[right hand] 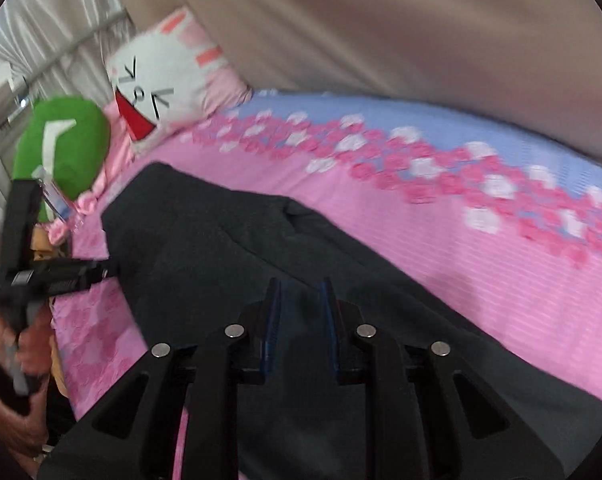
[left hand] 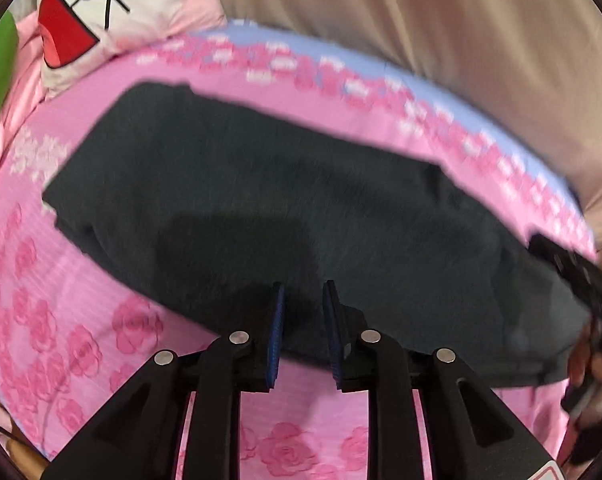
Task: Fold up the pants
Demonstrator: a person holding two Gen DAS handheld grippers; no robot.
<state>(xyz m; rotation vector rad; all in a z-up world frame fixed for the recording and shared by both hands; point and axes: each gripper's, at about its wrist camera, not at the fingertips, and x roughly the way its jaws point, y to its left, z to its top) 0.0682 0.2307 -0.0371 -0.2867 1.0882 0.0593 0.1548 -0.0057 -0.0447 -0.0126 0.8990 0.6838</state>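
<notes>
The pants (left hand: 285, 208) lie folded, a dark slab on the pink floral bedspread (left hand: 61, 280) — blur hides their seams. The left gripper (left hand: 303, 300) and the right gripper (right hand: 301, 296) hang over them, jaws slightly parted and empty — the near fabric edge is cut off behind the fingers.

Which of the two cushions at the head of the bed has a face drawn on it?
The white and pink cushion, with a red open mouth. The green cushion beside it shows only a white mark.
</notes>
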